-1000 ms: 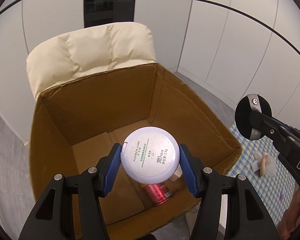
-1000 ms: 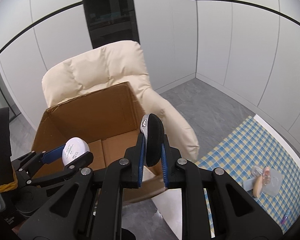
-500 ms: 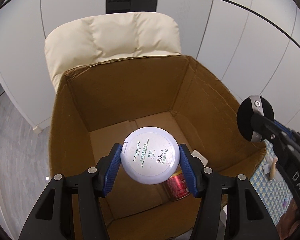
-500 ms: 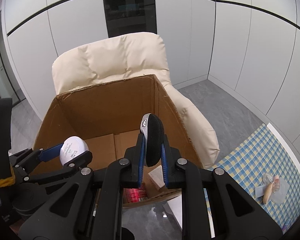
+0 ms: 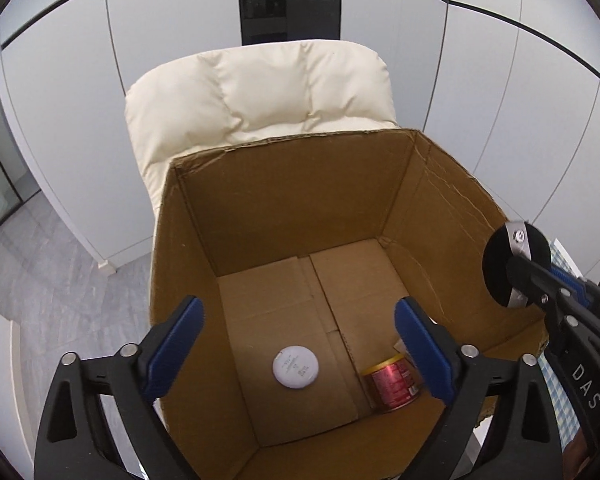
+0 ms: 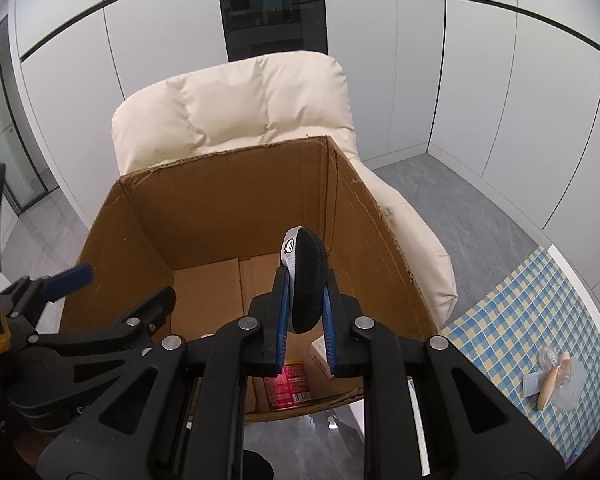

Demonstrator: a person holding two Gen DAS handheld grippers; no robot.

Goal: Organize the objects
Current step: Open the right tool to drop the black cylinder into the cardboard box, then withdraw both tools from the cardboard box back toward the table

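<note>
Above the cardboard box (image 5: 440, 200) our right gripper (image 6: 305, 354) clamps the black puff (image 6: 306, 280) edge-up over the opening, while our left gripper (image 5: 296, 354), just opened, holds nothing.

"DAS" stood in white letters on my right gripper (image 5: 512, 268) body. The red can (image 6: 290, 386) label began "GARDE…"; rest hidden. Print on the white compact (image 5: 295, 367) was too small to read.
</note>
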